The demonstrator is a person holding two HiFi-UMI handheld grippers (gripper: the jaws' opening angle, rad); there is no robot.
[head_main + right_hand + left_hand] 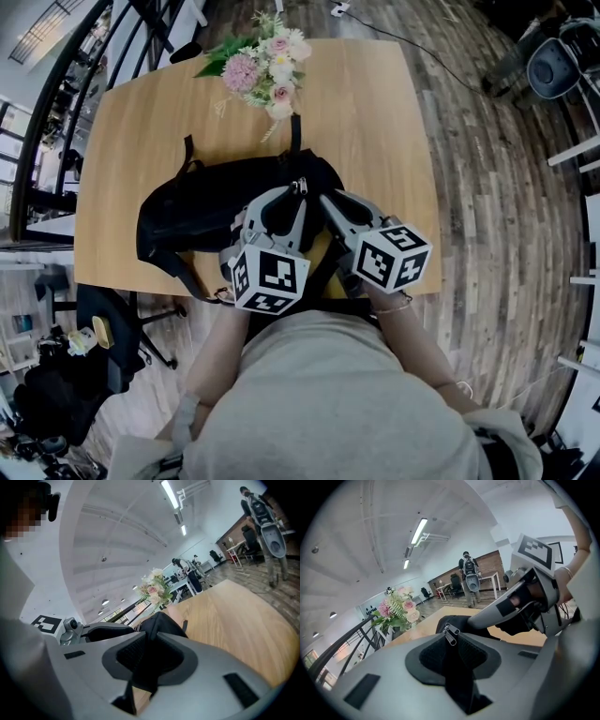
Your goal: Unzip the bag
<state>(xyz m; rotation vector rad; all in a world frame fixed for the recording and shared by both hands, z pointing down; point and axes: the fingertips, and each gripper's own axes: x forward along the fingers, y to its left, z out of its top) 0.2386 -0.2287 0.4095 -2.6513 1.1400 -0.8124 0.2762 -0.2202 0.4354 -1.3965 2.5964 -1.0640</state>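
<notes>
A black backpack point(197, 211) lies on the wooden table point(375, 122), its right end toward me. Both grippers meet at that end, side by side. My left gripper point(298, 190) has its tips on the metal zipper pull point(451, 633), with black bag cloth filling the space between its pads point(476, 656). My right gripper point(325, 199) sits just to the right, shut on a fold of the bag's black fabric point(161, 623). In the right gripper view the cloth runs down between the pads point(133, 653). The zipper track itself is hidden by the jaws.
A bunch of pink and white flowers point(267, 70) lies at the table's far edge. A black office chair point(103, 328) stands at the table's near left corner. A person point(469, 578) with a backpack stands far off in the room.
</notes>
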